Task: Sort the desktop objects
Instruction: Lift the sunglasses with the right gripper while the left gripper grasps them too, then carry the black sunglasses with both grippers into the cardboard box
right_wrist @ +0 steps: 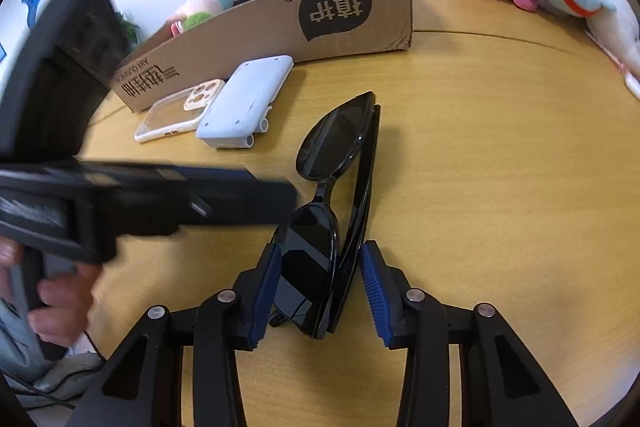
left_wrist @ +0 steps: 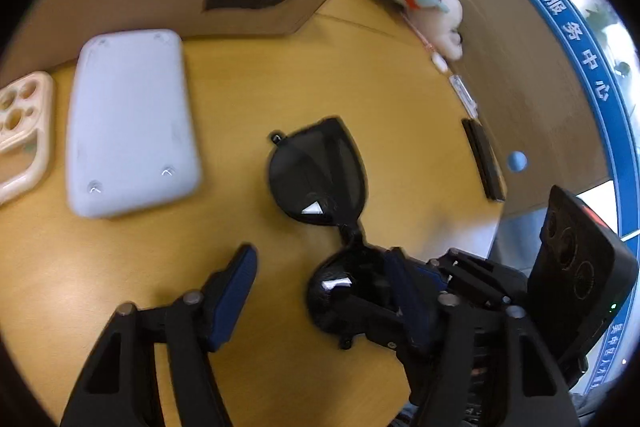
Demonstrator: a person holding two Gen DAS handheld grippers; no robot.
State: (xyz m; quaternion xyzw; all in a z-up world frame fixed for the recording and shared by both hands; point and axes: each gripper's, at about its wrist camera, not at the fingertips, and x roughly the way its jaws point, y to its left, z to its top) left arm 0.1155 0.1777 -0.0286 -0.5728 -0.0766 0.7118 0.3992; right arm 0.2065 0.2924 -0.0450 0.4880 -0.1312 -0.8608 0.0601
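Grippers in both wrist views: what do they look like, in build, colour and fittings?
Both match. The right gripper has black plastic linkage arms with triangular cut-outs, silver round pivot pins and ribbed blue fingertip pads. The left gripper is the same black frame with blue pads. From the right wrist view, the left one's boxy black body sits in a bare hand. No cable clearly belongs to either.

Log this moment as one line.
right hand-held gripper: open, straddling sunglasses | left hand-held gripper: open beside them | sunglasses: folded, on table | box: behind
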